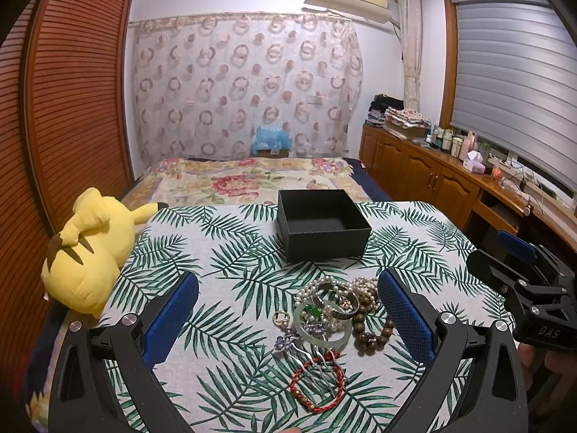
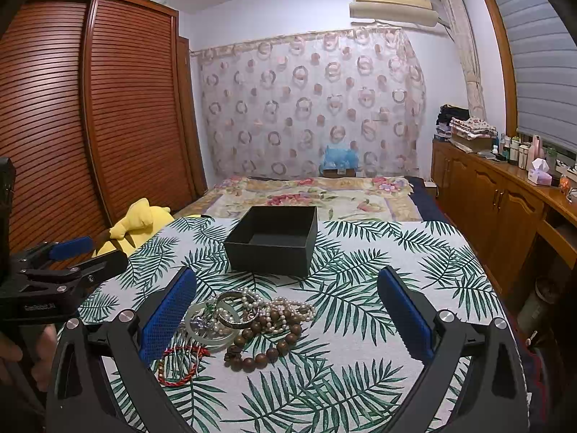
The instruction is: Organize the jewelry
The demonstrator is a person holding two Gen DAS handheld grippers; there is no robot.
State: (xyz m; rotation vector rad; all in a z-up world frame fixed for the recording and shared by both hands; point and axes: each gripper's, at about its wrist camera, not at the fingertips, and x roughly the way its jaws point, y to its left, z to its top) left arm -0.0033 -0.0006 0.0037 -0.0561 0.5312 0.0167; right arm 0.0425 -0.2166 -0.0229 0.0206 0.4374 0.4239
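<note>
A pile of jewelry (image 1: 333, 310) lies on the leaf-print cloth (image 1: 230, 274): pearl strands, a pale jade bangle (image 1: 322, 339), brown wooden beads (image 1: 371, 328), a red cord bracelet (image 1: 317, 384), a purple flower hairpin (image 1: 286, 339). An open, empty black box (image 1: 321, 227) stands behind it. My left gripper (image 1: 288, 317) is open above the pile's near side. My right gripper (image 2: 288, 315) is open, with the pile (image 2: 249, 321) by its left finger and the box (image 2: 274, 240) ahead. Each gripper shows in the other's view (image 1: 519, 263) (image 2: 79, 252).
A yellow plush toy (image 1: 86, 252) lies at the cloth's left edge. A floral bedspread (image 1: 252, 180) stretches behind the box. A wooden wardrobe (image 1: 65, 108) stands on the left, wooden cabinets (image 1: 432, 173) with bottles on the right.
</note>
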